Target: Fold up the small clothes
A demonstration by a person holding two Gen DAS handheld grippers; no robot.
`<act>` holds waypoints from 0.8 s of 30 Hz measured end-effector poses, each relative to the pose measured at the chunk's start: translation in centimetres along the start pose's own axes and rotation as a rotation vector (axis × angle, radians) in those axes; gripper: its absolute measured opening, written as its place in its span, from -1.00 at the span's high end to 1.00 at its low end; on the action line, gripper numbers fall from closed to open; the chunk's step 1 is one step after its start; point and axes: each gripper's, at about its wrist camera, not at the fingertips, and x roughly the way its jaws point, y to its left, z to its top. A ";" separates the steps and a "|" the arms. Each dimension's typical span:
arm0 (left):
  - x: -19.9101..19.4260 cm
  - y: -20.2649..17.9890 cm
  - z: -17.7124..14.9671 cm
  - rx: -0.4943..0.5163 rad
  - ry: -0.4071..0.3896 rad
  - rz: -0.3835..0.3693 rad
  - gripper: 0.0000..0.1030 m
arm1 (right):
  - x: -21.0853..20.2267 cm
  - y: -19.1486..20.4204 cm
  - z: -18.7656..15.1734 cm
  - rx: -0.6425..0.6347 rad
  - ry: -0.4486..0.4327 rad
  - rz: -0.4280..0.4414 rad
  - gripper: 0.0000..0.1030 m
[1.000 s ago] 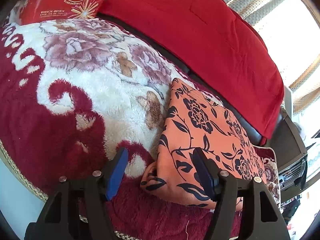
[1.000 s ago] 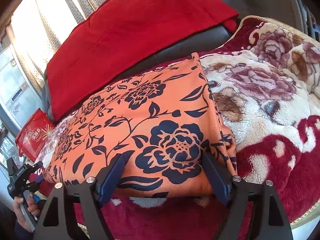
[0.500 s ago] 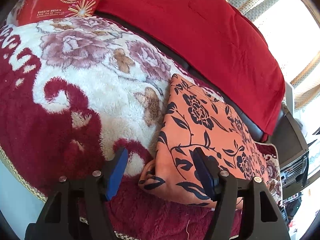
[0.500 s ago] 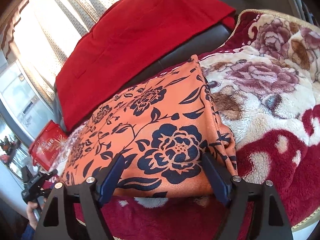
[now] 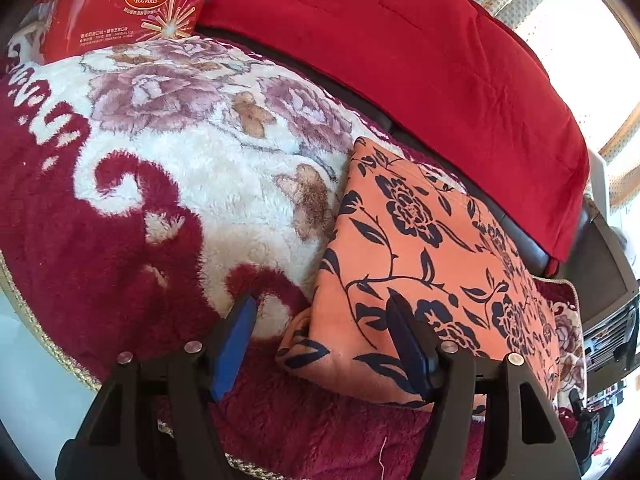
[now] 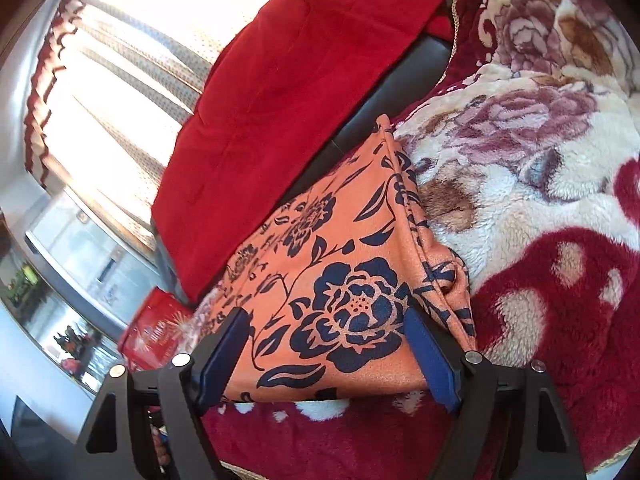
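Note:
A folded orange garment with dark blue flowers (image 5: pixel 420 248) lies flat on a plush floral blanket (image 5: pixel 168 168). My left gripper (image 5: pixel 320 320) is open and empty, just above the garment's near left corner. In the right wrist view the same garment (image 6: pixel 344 272) lies in front of my right gripper (image 6: pixel 328 340), which is open and empty over the garment's near right end. Neither gripper holds cloth.
A red cloth (image 5: pixel 420 60) drapes over the dark sofa back behind the garment. A red egg-roll snack bag (image 5: pixel 128 4) stands at the blanket's far left. The blanket's gold-trimmed edge (image 5: pixel 36 320) runs close below my grippers. Curtains (image 6: pixel 112 80) hang behind the sofa.
Both grippers stayed open and empty. The left view has shifted a little. The right gripper has tilted and swung left, showing more of the curtains and window.

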 end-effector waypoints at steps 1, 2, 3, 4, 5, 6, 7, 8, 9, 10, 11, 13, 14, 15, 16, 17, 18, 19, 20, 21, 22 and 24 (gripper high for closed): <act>0.1 -0.1 -0.1 0.001 -0.002 0.007 -0.32 | 0.0 -0.1 0.0 0.000 -0.001 0.009 -0.60; 0.1 -0.2 -0.1 0.002 -0.006 0.015 -0.32 | 0.0 -0.3 0.0 -0.003 0.001 0.019 -0.60; 0.0 -0.3 -0.2 -0.001 -0.015 0.020 -0.32 | 0.1 -0.3 0.1 -0.007 0.008 0.023 -0.60; 0.0 -0.3 -0.3 -0.004 -0.021 0.019 -0.32 | 0.2 -0.3 0.2 -0.007 0.014 0.019 -0.60; -0.1 -0.3 -0.4 -0.006 -0.025 0.016 -0.33 | 0.3 -0.2 0.3 -0.007 0.021 0.013 -0.60; -0.2 -0.3 -0.4 -0.005 -0.028 0.010 -0.33 | 0.4 0.0 0.3 -0.008 0.028 0.005 -0.60; -0.3 -0.3 -0.4 -0.003 -0.028 0.006 -0.33 | 0.4 0.0 0.3 -0.009 0.031 -0.002 -0.60; -0.3 -0.2 -0.3 -0.004 -0.027 -0.001 -0.33 | 0.2 -0.1 0.3 -0.009 0.030 -0.005 -0.60; -0.2 -0.1 -0.2 -0.011 -0.024 -0.012 -0.33 | 0.2 0.0 0.3 -0.010 0.030 -0.010 -0.60; -0.2 0.1 -0.1 -0.024 -0.021 -0.027 -0.33 | 0.3 0.2 0.3 -0.011 0.031 -0.016 -0.60; -0.2 0.3 -0.1 -0.037 -0.020 -0.038 -0.33 | 0.3 0.2 0.3 -0.011 0.033 -0.023 -0.60; -0.3 0.7 -0.1 -0.061 -0.020 -0.070 -0.33 | 0.6 0.5 0.6 0.003 0.040 -0.046 -0.60; -0.3 0.7 0.0 -0.061 -0.016 -0.070 -0.33 | 0.7 0.5 0.8 0.014 0.041 -0.052 -0.60; -0.2 0.6 0.0 -0.047 -0.009 -0.054 -0.33 | 0.8 0.5 0.9 0.036 0.038 -0.055 -0.60; -0.3 0.5 0.0 -0.034 -0.013 -0.042 -0.33 | 0.7 0.3 0.9 0.061 0.031 -0.051 -0.60; -0.3 0.2 0.0 -0.017 -0.022 -0.030 -0.33 | 0.7 0.3 0.9 0.072 0.028 -0.049 -0.60; -0.4 -0.2 -0.1 0.002 -0.029 -0.016 -0.33 | 0.7 0.3 1.0 0.080 0.032 -0.052 -0.60; -0.5 -0.6 -0.3 0.019 -0.039 0.005 -0.33 | 0.7 0.4 1.1 0.079 0.042 -0.059 -0.60; -0.9 -1.3 -0.5 0.047 -0.060 0.041 -0.32 | 0.7 0.6 1.4 0.079 0.057 -0.072 -0.60; -1.3 -2.2 -0.7 0.089 -0.080 0.072 -0.32 | 0.5 0.9 1.7 0.084 0.074 -0.086 -0.60; -2.0 -3.3 -1.0 0.146 -0.102 0.090 -0.33 | 0.3 1.2 1.9 0.088 0.082 -0.091 -0.60; -3.1 -5.5 -1.7 0.237 -0.145 0.120 -0.33 | -0.6 1.9 1.9 0.092 0.081 -0.096 -0.60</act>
